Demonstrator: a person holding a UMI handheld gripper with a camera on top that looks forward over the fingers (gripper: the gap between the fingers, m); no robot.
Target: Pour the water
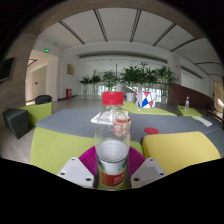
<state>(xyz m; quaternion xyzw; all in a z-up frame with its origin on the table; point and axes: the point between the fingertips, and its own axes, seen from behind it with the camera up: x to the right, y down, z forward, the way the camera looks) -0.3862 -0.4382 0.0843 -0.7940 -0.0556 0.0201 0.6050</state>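
A clear plastic bottle (113,140) with a red cap and a red-and-white label stands upright between my gripper's (113,172) two fingers. The magenta pads (88,158) press against both of its sides low on the body. The bottle is held above a grey table (70,122). A small red item (151,130) lies on the table beyond the bottle to the right.
Yellow-green chairs (180,150) stand close on both sides of the bottle, with more at the table's far side. A black chair (17,122) is at the left. Potted plants (135,76) line the far wall of a large hall.
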